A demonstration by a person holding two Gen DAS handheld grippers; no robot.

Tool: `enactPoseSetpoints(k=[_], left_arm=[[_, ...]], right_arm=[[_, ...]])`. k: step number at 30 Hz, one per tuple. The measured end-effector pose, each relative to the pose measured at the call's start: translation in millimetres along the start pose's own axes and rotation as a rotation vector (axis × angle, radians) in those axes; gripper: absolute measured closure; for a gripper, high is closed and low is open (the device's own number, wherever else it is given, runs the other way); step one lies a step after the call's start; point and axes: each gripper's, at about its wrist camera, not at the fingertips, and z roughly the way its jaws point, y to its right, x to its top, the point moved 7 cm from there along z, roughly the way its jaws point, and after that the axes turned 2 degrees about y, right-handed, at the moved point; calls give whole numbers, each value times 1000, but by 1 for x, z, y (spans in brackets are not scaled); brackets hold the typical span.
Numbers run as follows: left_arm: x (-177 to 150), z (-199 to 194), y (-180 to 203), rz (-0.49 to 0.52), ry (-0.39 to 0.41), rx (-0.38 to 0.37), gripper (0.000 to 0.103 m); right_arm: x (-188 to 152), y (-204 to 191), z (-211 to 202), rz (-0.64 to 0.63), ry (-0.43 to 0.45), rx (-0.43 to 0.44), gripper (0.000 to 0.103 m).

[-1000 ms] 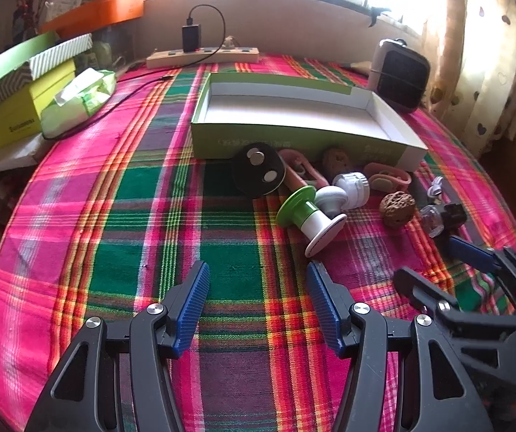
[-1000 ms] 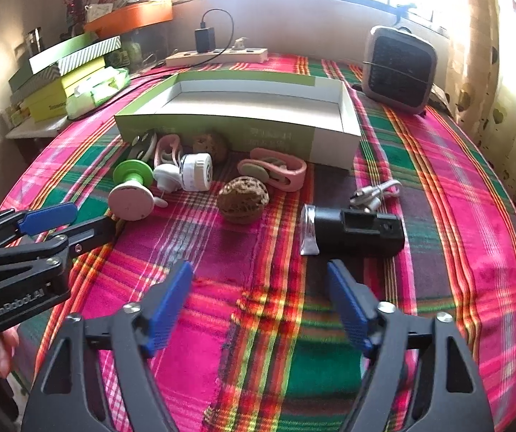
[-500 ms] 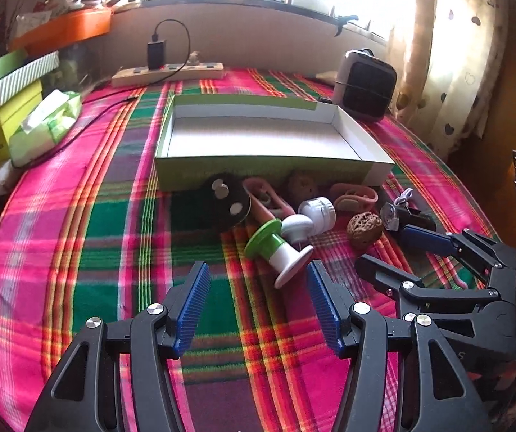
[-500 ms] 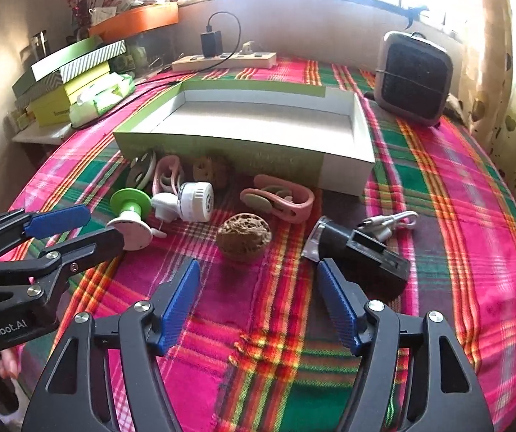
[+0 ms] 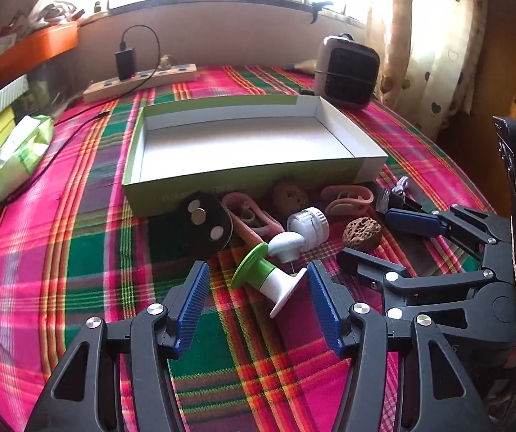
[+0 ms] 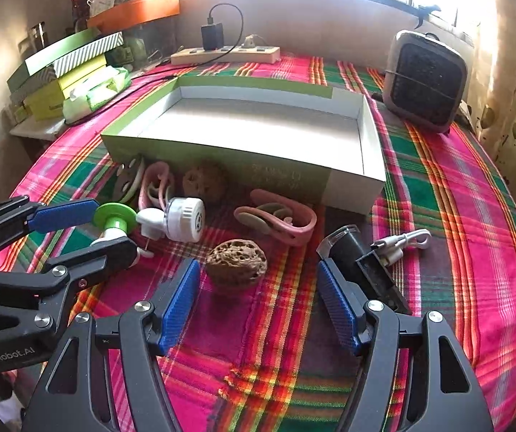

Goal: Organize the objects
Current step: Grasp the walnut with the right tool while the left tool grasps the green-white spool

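Note:
An open green box (image 5: 250,144) (image 6: 258,126) lies on the plaid tablecloth, with small items in front of it. My left gripper (image 5: 258,298) is open, its fingers either side of a green-and-white spool (image 5: 268,280) (image 6: 114,217). My right gripper (image 6: 258,298) is open just behind a brown walnut (image 6: 236,262) (image 5: 362,234); its right finger is close beside a black device (image 6: 362,262). Nearby lie a white plug adapter (image 6: 179,219) (image 5: 304,230), two pink clips (image 6: 279,219) (image 6: 155,187), a second walnut (image 6: 200,180) and a black disc (image 5: 204,221).
A small grey heater (image 6: 425,79) stands at the back right. A power strip with charger (image 6: 225,54) lies along the back wall. Stacked boxes (image 6: 60,72) and a tissue pack (image 6: 96,90) sit at the left. A white cable (image 6: 402,241) lies beside the black device.
Both grippers have moved forward towards the items. The left gripper's fingers now flank the spool. The right gripper has come up to the walnut and the black device.

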Motion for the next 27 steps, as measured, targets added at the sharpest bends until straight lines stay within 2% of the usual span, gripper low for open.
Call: enactPoseSetpoints(k=[6,13,16,19,27], left_arm=[[-1,8,2,19,-35,-10,48],[-1,10,0,-5,-57,-48,49],[-3,8,3,8,-52,-56,54],[-4,9,5,29,-46,-44,62],[-8,5,12,26,-45,-74,62]], right_arm=[[1,1,-1,-1,2,0,50],[1,2,-3,13,8,1,62],[0,0,-4,14,13,-3,67],[-1,-1,-6,25,15,-10,68],[-6,-2,-10,25,19,-27,68]])
